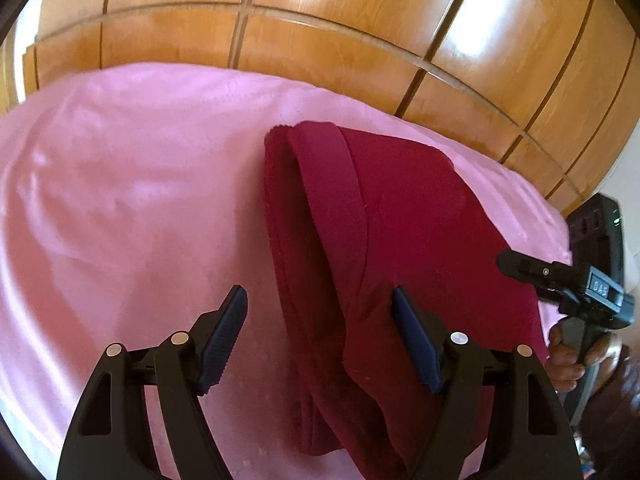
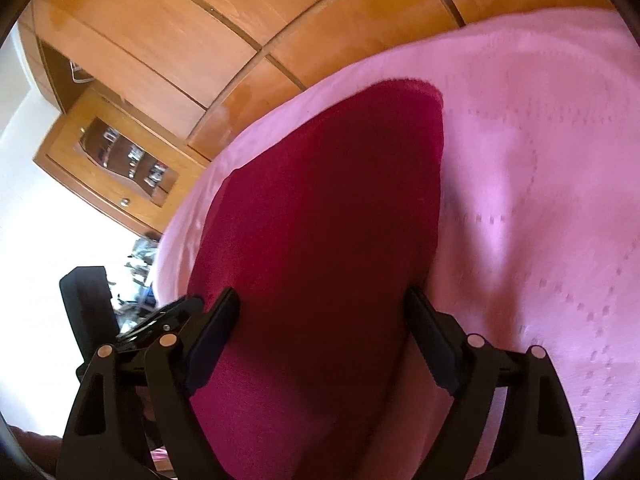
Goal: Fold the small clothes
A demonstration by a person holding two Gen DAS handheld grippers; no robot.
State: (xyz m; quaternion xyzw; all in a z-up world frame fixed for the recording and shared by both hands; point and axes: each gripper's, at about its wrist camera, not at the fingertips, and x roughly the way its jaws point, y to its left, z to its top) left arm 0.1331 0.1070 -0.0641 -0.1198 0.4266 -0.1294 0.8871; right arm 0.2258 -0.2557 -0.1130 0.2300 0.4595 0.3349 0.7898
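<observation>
Pink-covered bed (image 1: 120, 168), dark red garment (image 1: 400, 220) lying on it

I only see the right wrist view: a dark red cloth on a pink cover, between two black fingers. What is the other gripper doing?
Observer: The left gripper is open and straddles the red cloth's edge: one finger above the pink cover, one above the cloth.
Operator: Does the cloth look plain from there?
Observer: No, a wide hem band runs along one side.
Operator: Who holds my gripper?
Observer: A hand grips the handle of the right gripper.
</observation>
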